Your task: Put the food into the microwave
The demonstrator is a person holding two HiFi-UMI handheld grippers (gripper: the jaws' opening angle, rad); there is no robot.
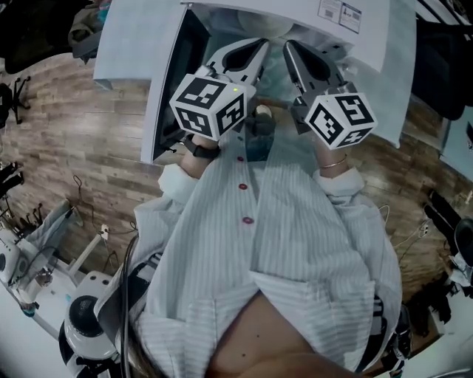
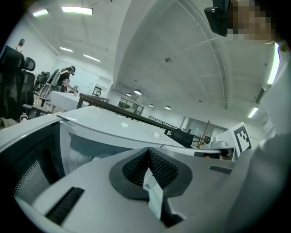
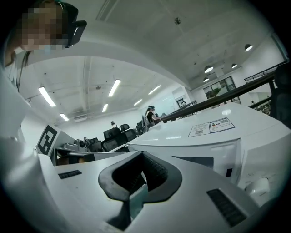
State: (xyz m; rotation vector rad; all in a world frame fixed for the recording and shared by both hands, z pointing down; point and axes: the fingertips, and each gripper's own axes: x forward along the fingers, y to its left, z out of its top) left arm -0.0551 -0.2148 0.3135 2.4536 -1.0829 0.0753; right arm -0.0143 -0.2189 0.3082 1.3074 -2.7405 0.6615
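Note:
A white microwave stands in front of me with its door swung open to the left. My left gripper and right gripper are raised side by side before the opening, both pointing at it. Each has its jaws shut, with only a thin pale strip showing at the seam. Below them, a teal plate carries a beige piece of food, mostly hidden by the marker cubes. The left gripper faces the cavity. The right gripper faces the microwave's front panel.
Wood floor lies all around. White machine bases and cables crowd the lower left, and dark gear sits at the right. Office chairs and people are far off in the hall.

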